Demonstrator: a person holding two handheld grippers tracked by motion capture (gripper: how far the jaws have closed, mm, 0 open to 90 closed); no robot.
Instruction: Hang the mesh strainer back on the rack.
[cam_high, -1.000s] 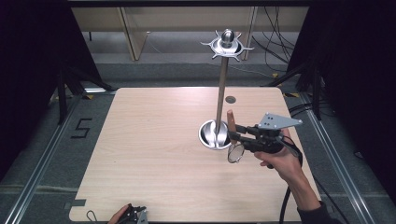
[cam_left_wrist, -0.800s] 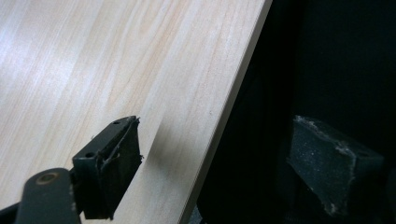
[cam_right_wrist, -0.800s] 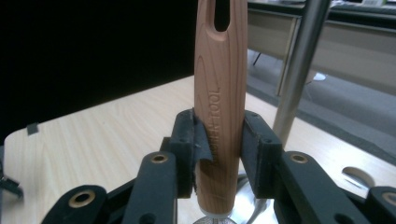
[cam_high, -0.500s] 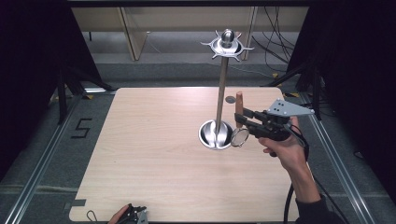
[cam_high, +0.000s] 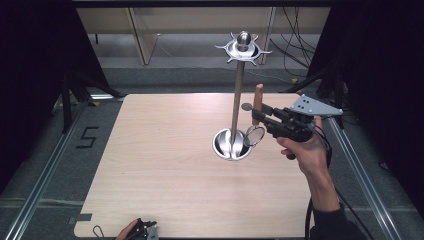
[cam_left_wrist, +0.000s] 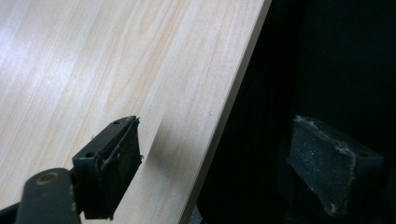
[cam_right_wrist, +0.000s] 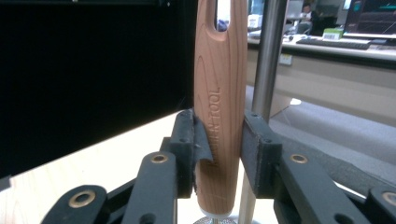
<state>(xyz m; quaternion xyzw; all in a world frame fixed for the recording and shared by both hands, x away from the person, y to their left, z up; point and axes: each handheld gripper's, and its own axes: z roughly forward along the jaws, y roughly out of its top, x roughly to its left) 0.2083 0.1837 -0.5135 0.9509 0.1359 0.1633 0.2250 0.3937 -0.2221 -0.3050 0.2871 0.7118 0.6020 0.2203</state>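
Beside the tall metal stand (cam_high: 236, 107) on the wooden table (cam_high: 165, 165), the right gripper (cam_high: 259, 116) clamps its jaws on the upright wooden handle (cam_right_wrist: 220, 93) of a small strainer (cam_high: 254, 135), held off the tabletop, while the left gripper (cam_left_wrist: 205, 161) rests wide open at the table's near edge.

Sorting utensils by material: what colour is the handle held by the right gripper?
Light wood-brown handle with visible grain, clearest in the right gripper view.
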